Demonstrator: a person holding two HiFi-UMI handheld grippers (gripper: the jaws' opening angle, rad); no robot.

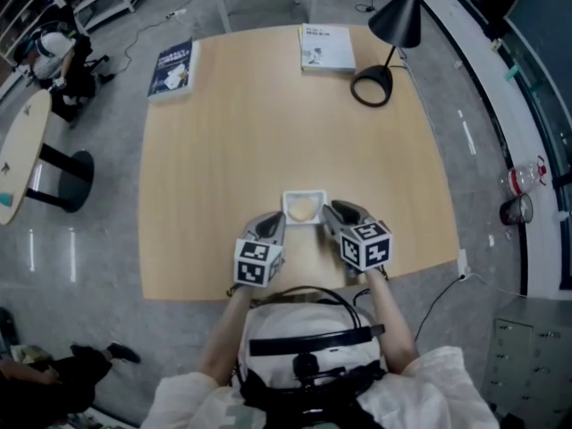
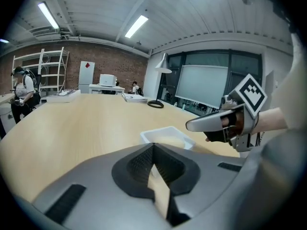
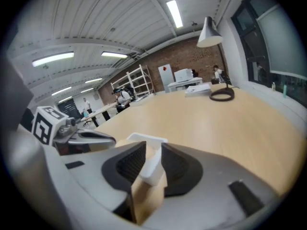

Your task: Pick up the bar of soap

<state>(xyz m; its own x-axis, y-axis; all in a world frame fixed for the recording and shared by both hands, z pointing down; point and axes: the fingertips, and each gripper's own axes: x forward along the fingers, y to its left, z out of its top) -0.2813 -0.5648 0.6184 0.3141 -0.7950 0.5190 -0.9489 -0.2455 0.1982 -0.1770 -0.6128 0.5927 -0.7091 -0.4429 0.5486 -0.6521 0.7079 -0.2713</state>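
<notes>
A pale yellow bar of soap (image 1: 304,209) lies in a small white dish (image 1: 288,197) near the front edge of the wooden table (image 1: 268,132). My left gripper (image 1: 279,221) rests just left of the dish; in the left gripper view its tips (image 2: 153,145) meet, holding nothing, with the dish (image 2: 165,134) just ahead. My right gripper (image 1: 330,212) is at the dish's right side. In the right gripper view its jaws (image 3: 152,146) stand apart around the dish's white wall (image 3: 144,139), with a gap at the left pad.
A black desk lamp (image 1: 386,43) stands at the far right of the table. A dark book (image 1: 172,68) lies far left and a white booklet (image 1: 326,47) far centre. The table's front edge runs just under my grippers. A round side table (image 1: 22,150) stands off left.
</notes>
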